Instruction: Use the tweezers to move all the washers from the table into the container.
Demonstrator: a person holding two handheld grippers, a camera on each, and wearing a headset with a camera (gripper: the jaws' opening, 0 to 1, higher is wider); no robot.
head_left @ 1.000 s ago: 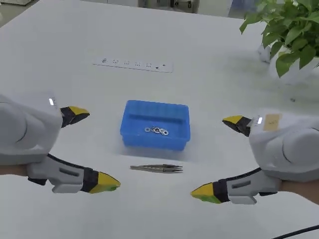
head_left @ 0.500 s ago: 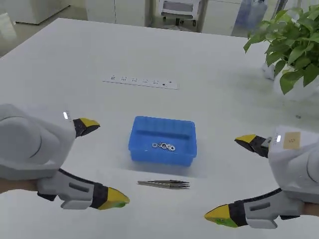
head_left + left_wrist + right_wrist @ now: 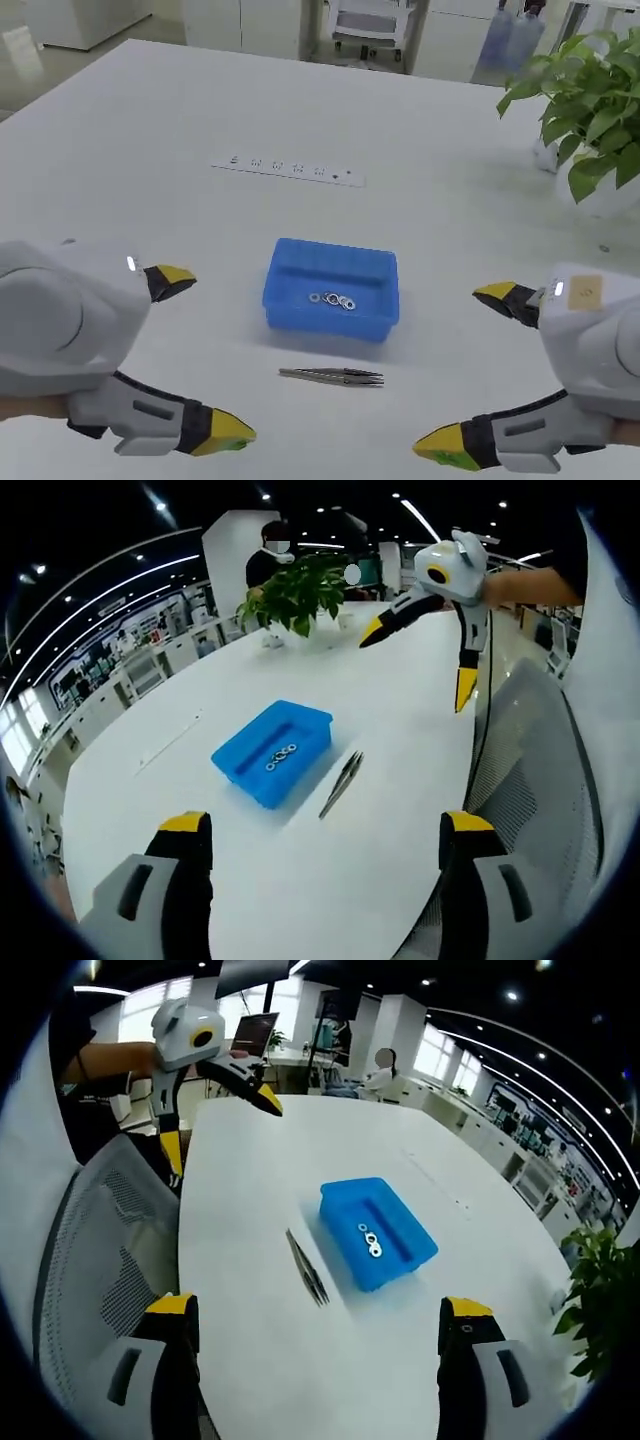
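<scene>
- White table [image 3: 150, 130]: 1 blue plastic container [image 3: 331, 262], 1 pair of metal tweezers [image 3: 331, 376], 1 white power strip [image 3: 288, 170] and 1 potted green plant [image 3: 590, 110] are seen on it.
- Container: it is set upright near the middle of the table, open at the top, with its long side facing the person.
- Washers [image 3: 332, 299]: a small cluster of silver rings is seen lying inside the container, on the middle of its floor, in a short row. The rings touch or overlap, so an exact count cannot be given.
- Tweezers: they are laid flat on the table just on the near side of the container, roughly parallel to its near wall and apart from it. They are gripped by nothing. Their 2 arms lie close together; whether the tips touch cannot be told.
- Left gripper [image 3: 210, 355]: it is held above the table to the left of the container. Its 2 yellow-tipped jaws are spread wide, with nothing between them.
- Right gripper [image 3: 455, 368]: it is held above the table to the right of the container. Its 2 jaws are likewise spread wide and carry nothing.
- Both grippers are well apart from the tweezers and the container, which lie between them.
- Power strip: it is placed beyond the container, well apart from it.
- Plant: it is placed at the far right of the table.
- Mesh chair [image 3: 520, 780]: it is seen at the near table edge in both gripper views.
</scene>
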